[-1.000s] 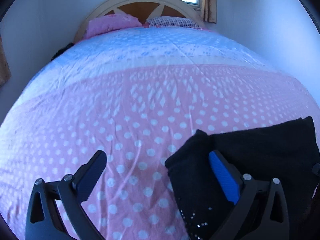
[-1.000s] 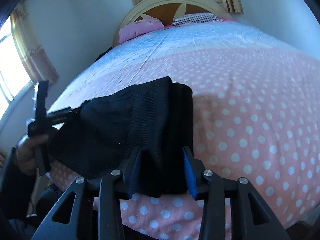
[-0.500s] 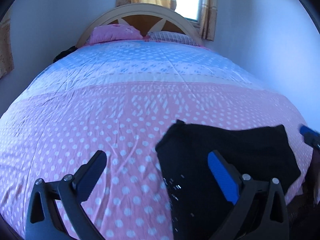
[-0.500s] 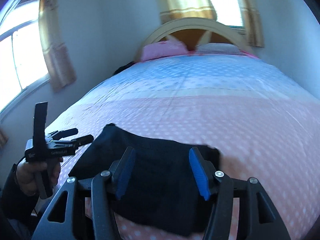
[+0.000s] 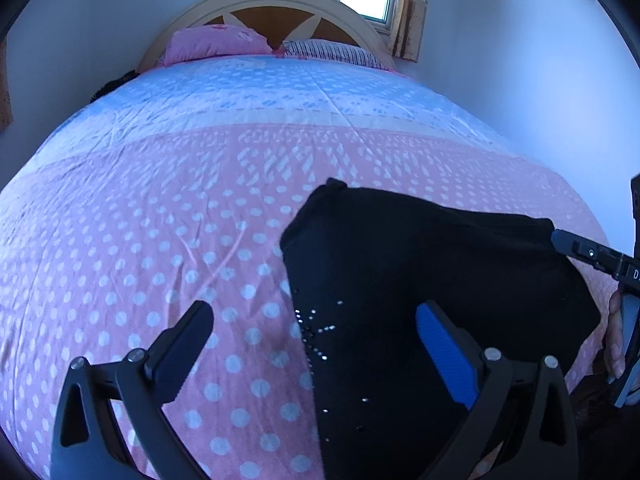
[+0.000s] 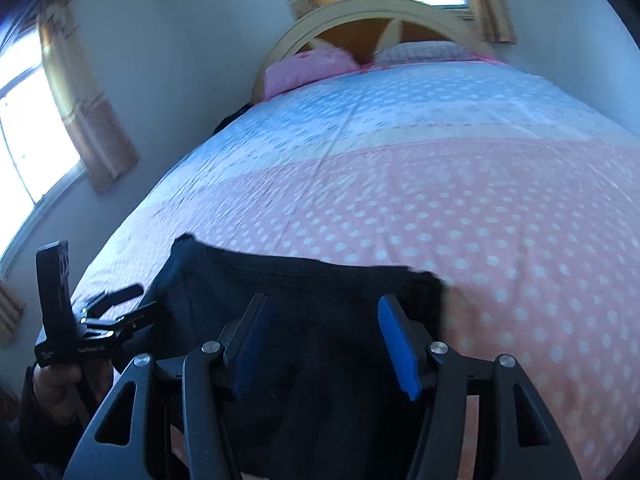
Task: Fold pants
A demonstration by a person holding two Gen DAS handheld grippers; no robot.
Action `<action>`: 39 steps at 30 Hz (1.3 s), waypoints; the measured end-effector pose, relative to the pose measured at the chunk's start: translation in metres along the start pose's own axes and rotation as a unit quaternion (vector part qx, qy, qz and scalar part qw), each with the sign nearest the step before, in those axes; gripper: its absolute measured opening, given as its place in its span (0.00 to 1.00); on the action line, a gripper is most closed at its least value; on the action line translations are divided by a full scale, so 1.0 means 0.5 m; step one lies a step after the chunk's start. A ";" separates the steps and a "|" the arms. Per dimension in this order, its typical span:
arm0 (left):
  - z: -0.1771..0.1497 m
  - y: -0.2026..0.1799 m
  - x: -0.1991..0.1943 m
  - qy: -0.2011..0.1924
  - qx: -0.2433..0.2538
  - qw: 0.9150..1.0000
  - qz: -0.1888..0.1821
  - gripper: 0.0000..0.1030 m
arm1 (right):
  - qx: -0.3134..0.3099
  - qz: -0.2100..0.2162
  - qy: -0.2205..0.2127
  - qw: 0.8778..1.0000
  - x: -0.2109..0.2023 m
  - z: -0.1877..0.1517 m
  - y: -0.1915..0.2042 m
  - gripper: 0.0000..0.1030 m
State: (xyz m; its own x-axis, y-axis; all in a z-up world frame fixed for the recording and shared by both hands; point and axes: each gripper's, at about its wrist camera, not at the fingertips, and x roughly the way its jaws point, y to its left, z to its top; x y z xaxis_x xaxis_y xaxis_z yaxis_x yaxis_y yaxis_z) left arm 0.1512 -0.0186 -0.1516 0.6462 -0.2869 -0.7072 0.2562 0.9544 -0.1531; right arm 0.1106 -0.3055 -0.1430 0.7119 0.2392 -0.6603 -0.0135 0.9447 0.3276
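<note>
Black folded pants lie flat on the pink polka-dot bedspread near the bed's foot; small shiny studs show on their near left part. My left gripper hovers open above the pants' left edge, with nothing between its fingers. In the right wrist view the same pants lie below my right gripper, which is open and empty above the cloth. The left gripper, held in a hand, shows beside the pants' left edge. The right gripper's finger reaches the pants' far right corner.
The bed stretches away to a pink pillow, a striped pillow and an arched headboard. Walls close in on both sides. A curtained window stands to the left.
The right gripper has let go of the pants and opened; the pants dropped flat on the bedspread. Both grippers have pulled back and risen from the cloth.
</note>
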 end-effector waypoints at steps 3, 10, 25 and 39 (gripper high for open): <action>-0.003 -0.003 0.001 0.003 -0.002 1.000 -0.007 1.00 | 0.038 -0.024 0.002 0.999 -0.018 -0.013 -0.035 0.56; -0.008 -0.007 0.031 0.022 -0.012 0.999 -0.031 1.00 | 0.098 0.001 0.055 0.994 0.005 -0.050 -0.085 0.56; -0.008 -0.017 0.026 0.017 0.007 0.996 -0.082 0.64 | 0.088 0.037 0.041 0.995 0.013 -0.074 -0.061 0.34; 0.006 -0.032 -0.023 -0.012 0.029 0.996 -0.079 0.19 | 0.036 0.015 0.008 0.999 -0.030 -0.041 0.002 0.29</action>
State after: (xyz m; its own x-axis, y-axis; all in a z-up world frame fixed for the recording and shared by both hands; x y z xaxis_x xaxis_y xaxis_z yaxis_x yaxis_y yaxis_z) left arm 0.1417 -0.0310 -0.1388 0.6109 -0.4353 -0.6613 0.3962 0.8913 -0.2206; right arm 0.0853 -0.3034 -0.1466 0.7011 0.2708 -0.6597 0.0159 0.9190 0.3940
